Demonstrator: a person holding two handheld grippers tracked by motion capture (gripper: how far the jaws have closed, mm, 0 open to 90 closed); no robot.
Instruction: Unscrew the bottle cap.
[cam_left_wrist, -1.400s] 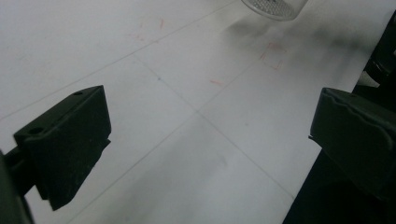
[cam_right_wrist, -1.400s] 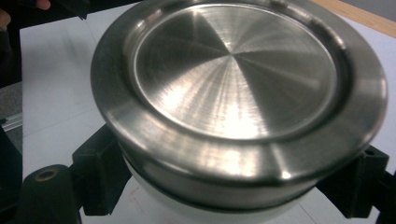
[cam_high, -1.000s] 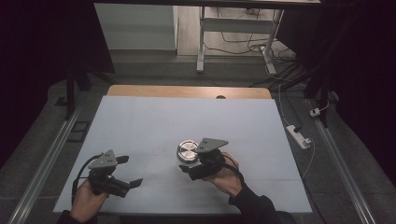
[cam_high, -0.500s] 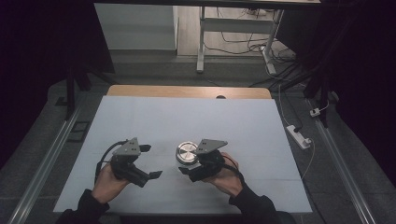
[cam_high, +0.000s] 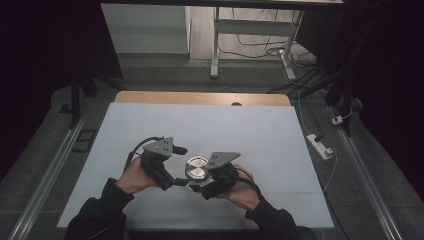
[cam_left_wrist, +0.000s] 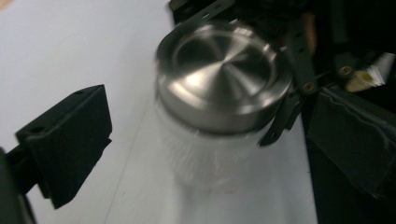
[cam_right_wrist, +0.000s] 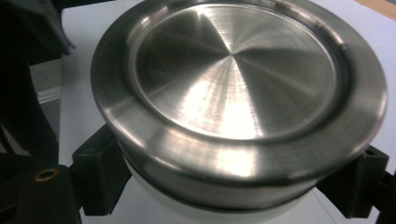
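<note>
1. Gripping the jar (cam_right_wrist: 219, 205) just under its metal lid (cam_right_wrist: 233, 88), the right gripper (cam_high: 200, 186) has a black jaw pressed against each side of the pale body – seen in the right gripper view.
2. Standing apart, the left gripper (cam_high: 179, 165) has its jaws wide open with nothing between the pads; in the left gripper view one jaw sits at the lower left, clear of the jar (cam_left_wrist: 210, 158).
3. Set between the two grippers in the high view, the jar (cam_high: 197, 168) is upright, its brushed round lid (cam_high: 197, 166) facing up – the left gripper is just beside it, not touching.
4. Holding each gripper is a hand in a dark sleeve, reaching in from the near edge.
5. Underneath lies the white table (cam_high: 250, 130), with a wooden strip (cam_high: 200, 97) along its far edge.
</note>
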